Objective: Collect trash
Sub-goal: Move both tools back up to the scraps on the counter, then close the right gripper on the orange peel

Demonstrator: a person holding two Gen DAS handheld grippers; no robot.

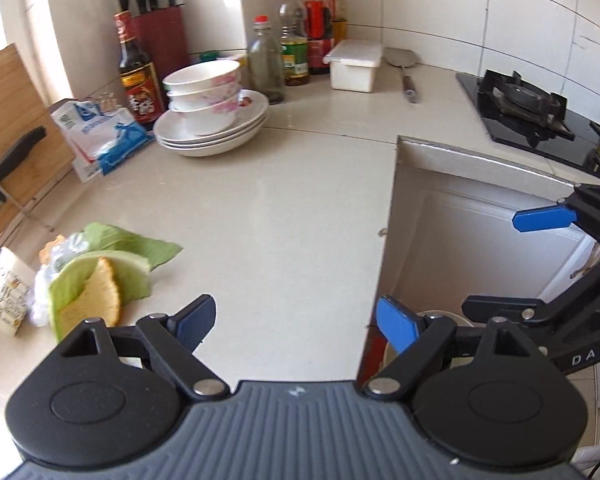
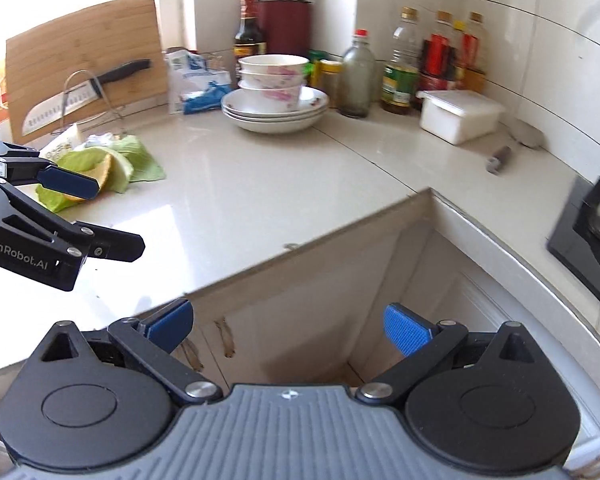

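Note:
A pile of kitchen trash lies on the beige counter at the left: green cabbage leaves (image 1: 138, 246), a yellow-orange rind (image 1: 96, 300), crumpled clear plastic (image 1: 44, 280) and a small printed carton (image 1: 6, 294). The pile also shows in the right wrist view (image 2: 112, 160). My left gripper (image 1: 300, 326) is open and empty, low over the counter's front edge, just right of the pile. My right gripper (image 2: 292, 330) is open and empty, out past the counter corner in front of the cabinet. A bin (image 1: 440, 320) shows partly below the left gripper.
Stacked bowls on plates (image 1: 212, 120) stand mid-counter, with a blue-white bag (image 1: 100, 136), sauce bottles (image 1: 300, 40), a knife block (image 1: 160, 36) and a white lidded box (image 1: 354, 64) behind. A cutting board with knife (image 2: 84, 68) leans at left. A gas hob (image 1: 528, 108) is at right.

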